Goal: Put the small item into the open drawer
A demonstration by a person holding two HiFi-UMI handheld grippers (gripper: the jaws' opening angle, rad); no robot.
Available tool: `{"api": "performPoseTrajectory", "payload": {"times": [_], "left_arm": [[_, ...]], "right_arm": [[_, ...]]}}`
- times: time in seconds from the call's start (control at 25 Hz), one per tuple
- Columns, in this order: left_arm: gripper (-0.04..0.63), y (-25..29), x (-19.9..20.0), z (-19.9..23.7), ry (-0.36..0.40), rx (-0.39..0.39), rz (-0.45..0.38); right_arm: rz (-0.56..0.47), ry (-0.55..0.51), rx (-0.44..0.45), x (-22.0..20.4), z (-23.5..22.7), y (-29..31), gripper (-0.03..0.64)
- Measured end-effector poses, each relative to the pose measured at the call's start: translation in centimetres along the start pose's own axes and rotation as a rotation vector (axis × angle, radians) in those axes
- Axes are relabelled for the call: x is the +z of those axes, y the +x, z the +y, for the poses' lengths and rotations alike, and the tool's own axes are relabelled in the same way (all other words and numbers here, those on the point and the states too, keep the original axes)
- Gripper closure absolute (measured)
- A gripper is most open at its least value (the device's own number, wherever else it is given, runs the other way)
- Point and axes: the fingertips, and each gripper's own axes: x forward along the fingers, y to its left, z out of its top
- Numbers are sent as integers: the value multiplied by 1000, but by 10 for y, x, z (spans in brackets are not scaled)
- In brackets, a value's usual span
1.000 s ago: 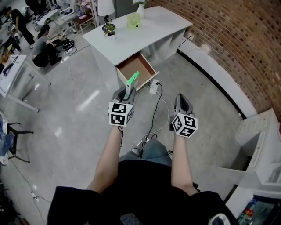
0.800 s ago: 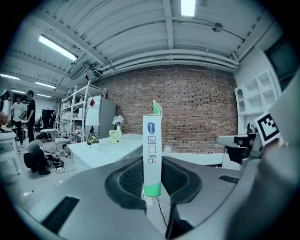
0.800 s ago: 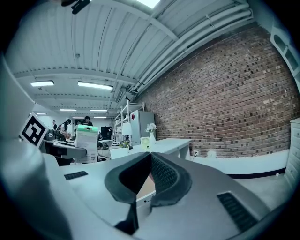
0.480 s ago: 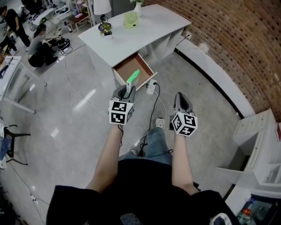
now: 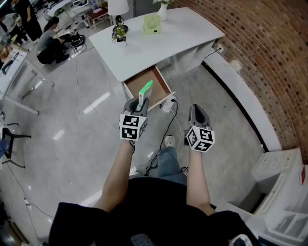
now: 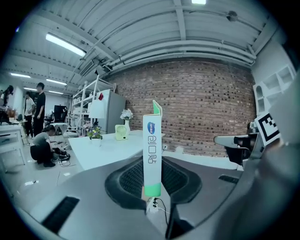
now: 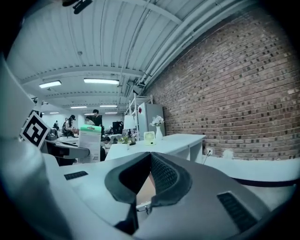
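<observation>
A slim white box with green ends (image 5: 145, 90) stands upright between the jaws of my left gripper (image 5: 139, 103), which is shut on its lower end. In the left gripper view the box (image 6: 152, 150) rises from the left gripper (image 6: 152, 188). Ahead and below, the open drawer (image 5: 147, 82), brown inside, juts from the white desk (image 5: 163, 41). My right gripper (image 5: 196, 109) hovers beside the left at the same height. Its jaws meet at the tips with nothing between them, as the right gripper (image 7: 149, 161) shows in its own view.
A lamp (image 5: 117, 9), a small plant (image 5: 118, 33), a pale green fan (image 5: 152, 24) and a vase stand on the desk. A power strip (image 5: 168, 103) and cables lie on the floor below the drawer. A brick wall (image 5: 260, 53) runs along the right; people (image 5: 48, 45) are at the far left.
The person has stepped forward, so the desk and drawer sit a little nearer and fuller in view. Both grippers keep their pose, and the box stays in the left one.
</observation>
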Motion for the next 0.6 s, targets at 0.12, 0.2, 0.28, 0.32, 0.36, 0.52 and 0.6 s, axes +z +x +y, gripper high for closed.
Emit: {"api": "performPoseTrajectory", "payload": {"times": [0.12,0.2,0.28,0.32,0.36,0.52,0.6], "left_arm": [[506,36,2,2,-8,40,15],[506,59,4,7,-24,70,26],[506,82,8,15,-44,109,30],[506,93,10,20,-52,132,32],[506,103,13,24,-59,156,33],[506,139,29,42,-79,249,28],[507,151,35,46,-80,285,24]], "right_arm": [[23,-3,66,4,-17,49,614],[47,-23,118,5,-22,81,614],[69,-66,183,7,-25,113,614],[79,-88,218,10,-27,129,614],[86,-104,252,12,-30,145,614],[117,-123,396,21,-37,204,614],[131,-130,465,23,-36,226,614]]}}
